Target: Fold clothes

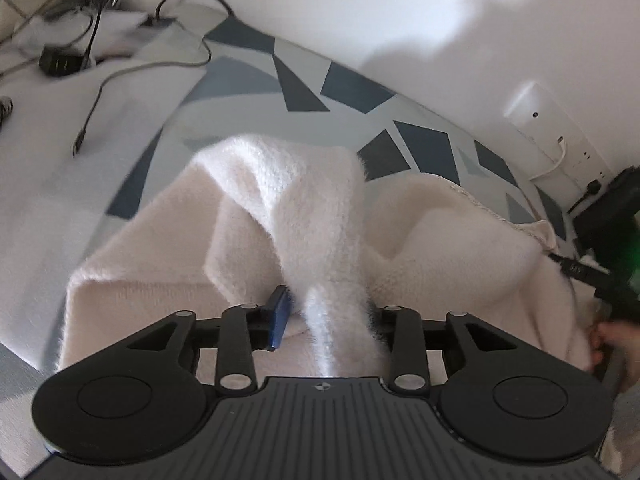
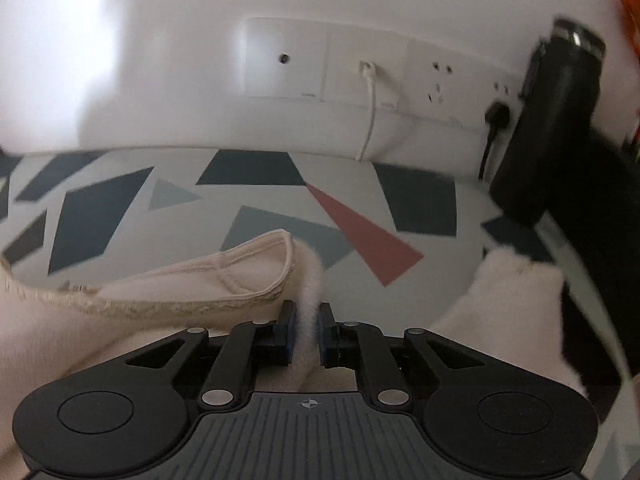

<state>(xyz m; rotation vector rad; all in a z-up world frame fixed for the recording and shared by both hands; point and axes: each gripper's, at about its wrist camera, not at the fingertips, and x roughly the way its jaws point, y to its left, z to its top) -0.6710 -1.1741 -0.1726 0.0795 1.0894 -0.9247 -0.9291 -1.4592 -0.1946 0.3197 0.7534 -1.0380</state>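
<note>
A bench covered with a pale grey cloth printed with dark blue, grey and red angular patches (image 2: 256, 216) runs up to a white wall (image 2: 160, 60) that carries a row of white socket plates (image 2: 360, 68). On this cloth lies a fluffy cream-white knitted garment (image 1: 248, 208), rumpled and partly lifted, with a seamed hem edge showing in the right wrist view (image 2: 224, 276). The left claw (image 1: 324, 316) is closed onto a drawn-up fold of the garment; one blue pad shows, the other is hidden behind the fabric. The right claw (image 2: 307, 332) is nearly closed, its two blue pads pinching a narrow fuzzy ridge of the same garment. A black cylindrical bottle (image 2: 556, 120) stands near the sockets. Thin dark cables (image 1: 96, 92) trail across the far left of the bench.
</note>
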